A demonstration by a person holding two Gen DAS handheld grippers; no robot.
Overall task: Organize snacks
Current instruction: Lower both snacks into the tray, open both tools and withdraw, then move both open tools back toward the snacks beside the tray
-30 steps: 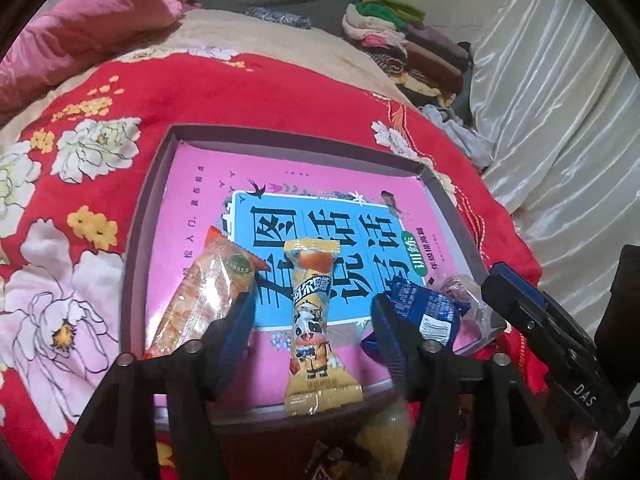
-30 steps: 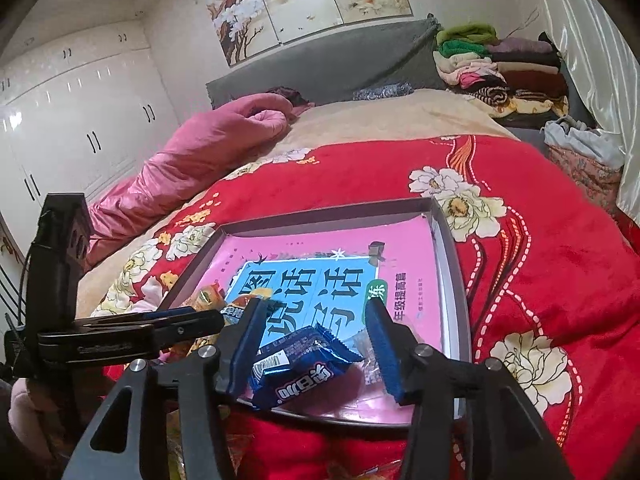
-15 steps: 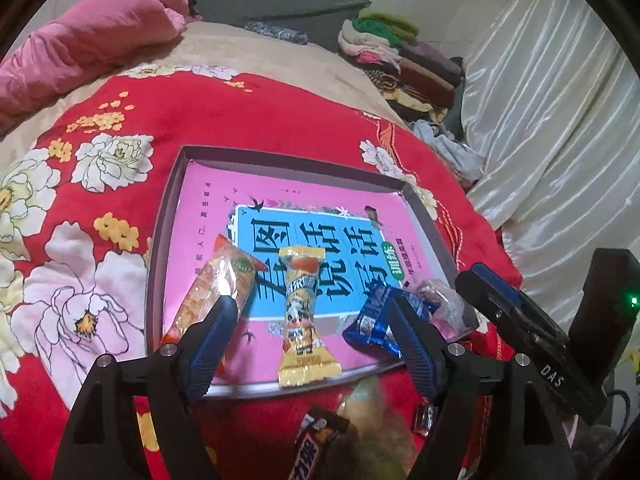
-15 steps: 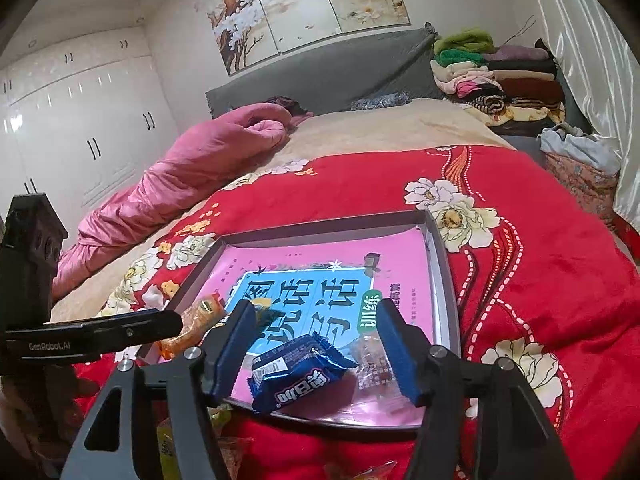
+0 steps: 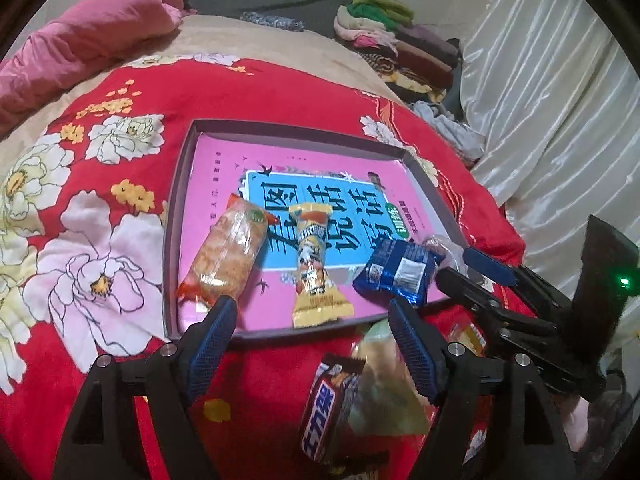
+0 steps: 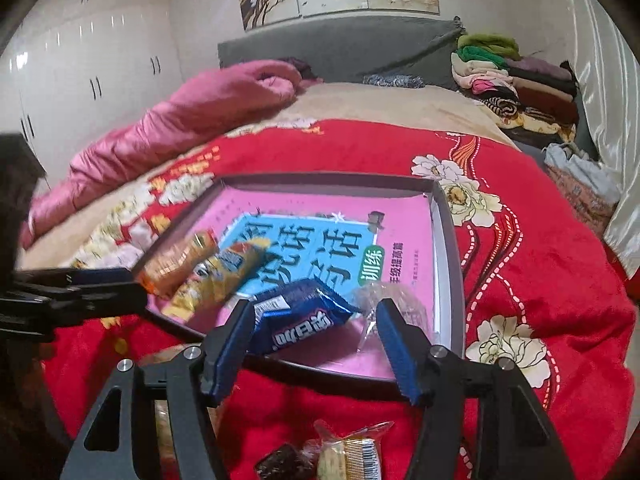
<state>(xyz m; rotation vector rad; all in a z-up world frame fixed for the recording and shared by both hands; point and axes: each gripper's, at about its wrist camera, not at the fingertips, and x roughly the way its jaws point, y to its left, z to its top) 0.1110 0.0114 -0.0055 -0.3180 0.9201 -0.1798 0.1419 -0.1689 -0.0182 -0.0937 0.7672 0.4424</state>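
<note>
A shallow grey tray [image 5: 180,216] with a pink book cover inside lies on the red floral blanket. In it, near the front edge, lie an orange packet [image 5: 224,256], a yellow bar [image 5: 316,264], a blue packet [image 5: 400,270] and a clear wrapped snack [image 6: 396,304]. Loose snacks lie on the blanket in front of the tray: a brown bar [image 5: 328,404] and a pale packet [image 5: 384,392]. My left gripper [image 5: 312,332] is open and empty, just before the tray's front edge. My right gripper [image 6: 314,328] is open and empty, by the blue packet [image 6: 296,316].
A pink quilt [image 6: 168,128] lies at the bed's far left. Folded clothes [image 6: 516,80] are stacked at the far right by a white curtain [image 5: 560,120]. More wrapped snacks [image 6: 344,452] lie on the blanket under my right gripper.
Both grippers have pulled back from the tray toward the near side. The blue packet lies released in the tray. Loose snacks on the blanket have come into view.
</note>
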